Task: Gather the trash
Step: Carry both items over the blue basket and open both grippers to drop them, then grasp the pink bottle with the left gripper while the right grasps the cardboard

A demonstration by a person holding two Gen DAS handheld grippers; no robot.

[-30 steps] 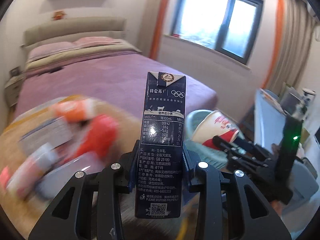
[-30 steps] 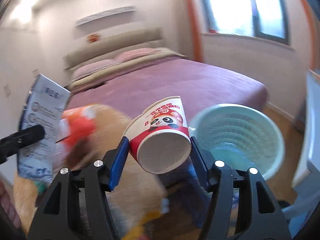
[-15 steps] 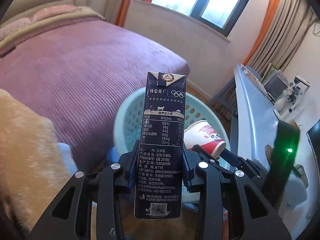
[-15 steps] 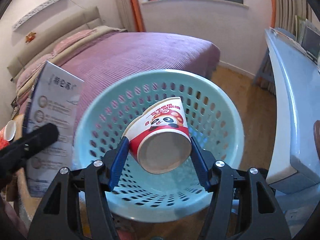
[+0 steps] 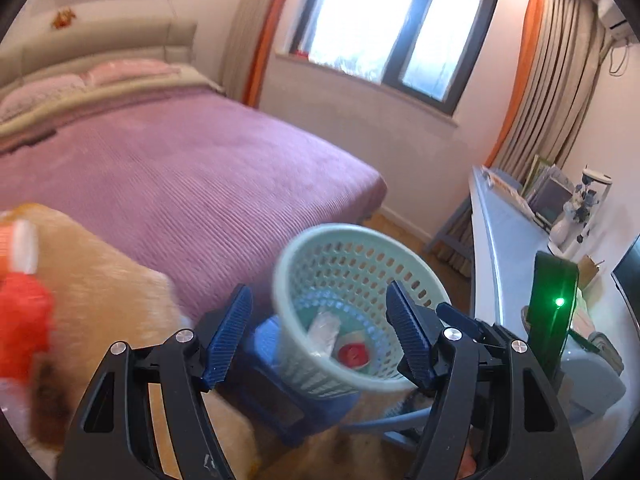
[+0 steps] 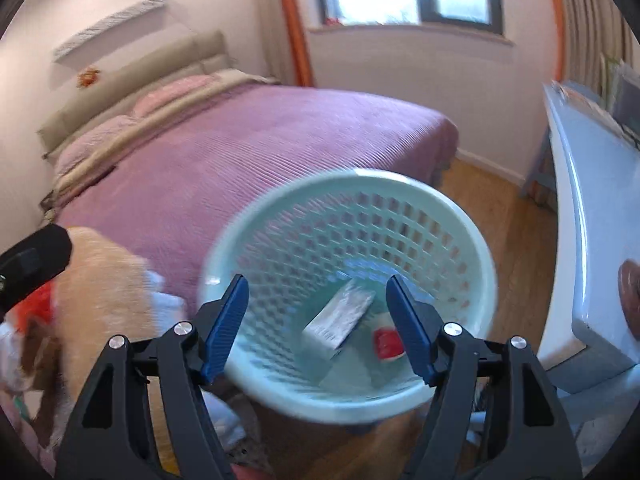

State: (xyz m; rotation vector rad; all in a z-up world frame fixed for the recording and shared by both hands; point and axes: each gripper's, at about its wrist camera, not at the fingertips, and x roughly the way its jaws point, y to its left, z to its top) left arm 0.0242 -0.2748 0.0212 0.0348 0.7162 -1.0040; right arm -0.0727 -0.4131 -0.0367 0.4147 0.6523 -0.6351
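A pale green perforated basket [image 6: 452, 224] stands on a blue stool [image 5: 280, 400] by the bed. The dark milk carton [image 6: 340, 318] and the red and white paper cup [image 6: 387, 345] lie in its bottom; both also show in the left wrist view, carton [image 5: 326, 330], cup [image 5: 352, 354]. My right gripper [image 6: 318, 324] is open and empty, held just above the basket's near rim. My left gripper [image 5: 320, 336] is open and empty, a little back from the basket [image 5: 304, 256]. The right gripper's body with a green light [image 5: 554, 312] is to the right.
A tan fluffy surface [image 5: 104, 292] at the left carries blurred red and white packaging [image 5: 20, 316]. The purple bed [image 5: 180, 184] lies behind. A light blue desk [image 6: 596, 208] with frames and a vase stands at the right. Wooden floor [image 6: 520, 240] lies between them.
Both grippers have opened. The milk carton and the paper cup have dropped into the basket. Both grippers have pulled back from it, and the views swing left toward the tan surface.
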